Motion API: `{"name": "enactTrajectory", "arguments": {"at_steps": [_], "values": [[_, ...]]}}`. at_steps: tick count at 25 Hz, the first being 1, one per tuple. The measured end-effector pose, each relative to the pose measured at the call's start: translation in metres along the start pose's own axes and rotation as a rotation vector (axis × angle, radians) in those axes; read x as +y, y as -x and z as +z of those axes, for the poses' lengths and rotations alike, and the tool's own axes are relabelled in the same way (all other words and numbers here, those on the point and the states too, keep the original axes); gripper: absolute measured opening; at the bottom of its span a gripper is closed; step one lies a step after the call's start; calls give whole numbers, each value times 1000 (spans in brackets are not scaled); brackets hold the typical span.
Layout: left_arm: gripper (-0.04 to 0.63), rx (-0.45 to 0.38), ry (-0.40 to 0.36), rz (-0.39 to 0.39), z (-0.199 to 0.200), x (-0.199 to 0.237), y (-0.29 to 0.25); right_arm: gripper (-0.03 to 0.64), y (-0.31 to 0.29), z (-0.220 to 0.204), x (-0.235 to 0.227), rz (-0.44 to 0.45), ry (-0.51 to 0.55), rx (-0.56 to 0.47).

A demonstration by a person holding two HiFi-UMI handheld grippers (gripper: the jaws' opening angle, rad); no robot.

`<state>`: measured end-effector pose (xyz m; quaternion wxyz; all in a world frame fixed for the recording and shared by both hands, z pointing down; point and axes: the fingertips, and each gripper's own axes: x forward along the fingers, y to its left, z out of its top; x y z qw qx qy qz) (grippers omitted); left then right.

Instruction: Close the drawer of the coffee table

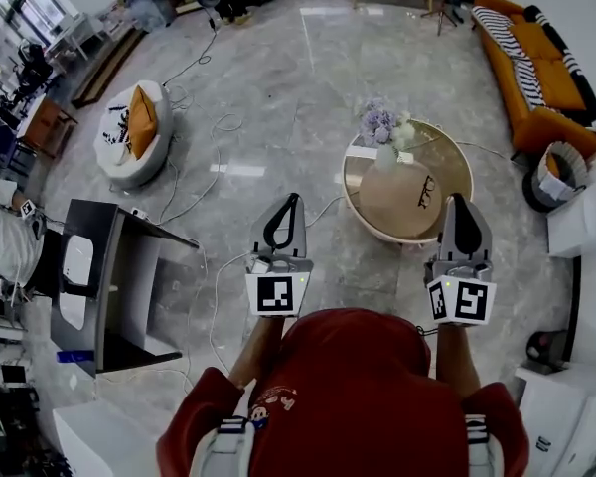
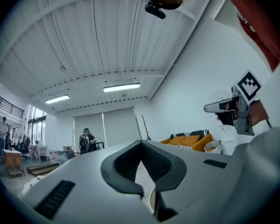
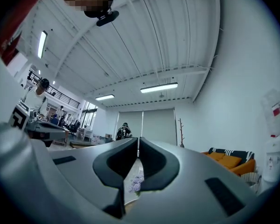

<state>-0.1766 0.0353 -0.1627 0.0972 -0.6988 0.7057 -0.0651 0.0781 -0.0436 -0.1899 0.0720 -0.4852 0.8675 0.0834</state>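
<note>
The round coffee table [image 1: 455, 163] stands on the marble floor ahead, with a beige top and a vase of pale flowers [image 1: 381, 124] on it. From this steep angle I cannot make out its drawer. My left gripper [image 1: 294, 199] is held up in the air left of the table, jaws shut with nothing between them. My right gripper [image 1: 459, 200] hangs over the table's near right rim, also shut and empty. In the left gripper view the pads meet at the left gripper [image 2: 141, 143] tip. The right gripper [image 3: 138, 139] shows only a thin slit, with the flowers [image 3: 136, 183] below.
An orange sofa [image 1: 538, 68] runs along the far right, with a basket [image 1: 558, 173] beside it. A dark desk [image 1: 119, 276] stands at the left and a white round chair [image 1: 131, 135] with an orange cushion beyond it. Cables [image 1: 194, 195] trail over the floor. A person [image 2: 85, 140] stands far off.
</note>
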Motion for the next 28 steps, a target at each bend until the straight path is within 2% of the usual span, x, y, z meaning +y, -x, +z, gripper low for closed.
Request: {"name": "enactTrajectory", "arguments": {"at_steps": [7,14,19,24,28], "values": [[14,-32,-30,1,4,4,-1,26,-8,-5,4,7,-2,-10],[14,-20,-22,13,-3,4,10,26,-6,-10,13,32,17,-3],[14,-30,-53,9,-6,5,11,26,-6,-14,20,48,26,-2],[14,-18,-19,22,-11,7,10,25,-10,-17,22,64,32,6],[14,-19,-52,17,-9,12,9,26,-14,-15,26,68,37,9]]}}
